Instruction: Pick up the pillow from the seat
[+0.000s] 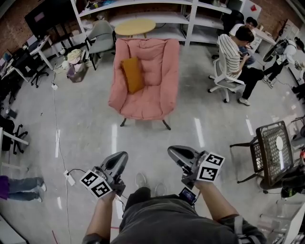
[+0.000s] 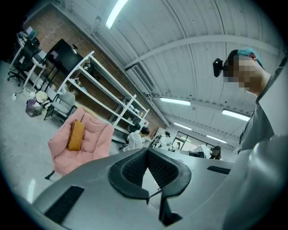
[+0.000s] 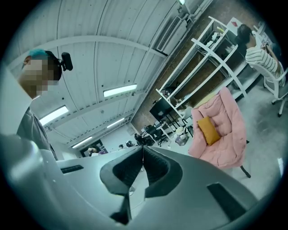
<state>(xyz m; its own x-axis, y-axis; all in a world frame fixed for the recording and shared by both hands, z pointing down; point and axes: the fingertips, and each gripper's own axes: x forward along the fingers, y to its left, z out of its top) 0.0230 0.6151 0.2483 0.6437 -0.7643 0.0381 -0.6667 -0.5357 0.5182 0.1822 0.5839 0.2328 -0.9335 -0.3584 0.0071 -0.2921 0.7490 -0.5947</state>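
Note:
An orange pillow leans upright against the left side of a pink padded armchair in the middle of the floor; the pillow and chair also show in the left gripper view, and the pillow in the right gripper view. My left gripper is shut and empty, low in the head view, well short of the chair. My right gripper is likewise shut and empty beside it. Both point toward the chair. In the gripper views the left gripper and right gripper have their jaw tips touching.
A person sits on a white office chair right of the armchair. A black mesh chair stands at the right. A round wooden table and white shelving are behind the armchair. A cable and power strip lie on the floor at left.

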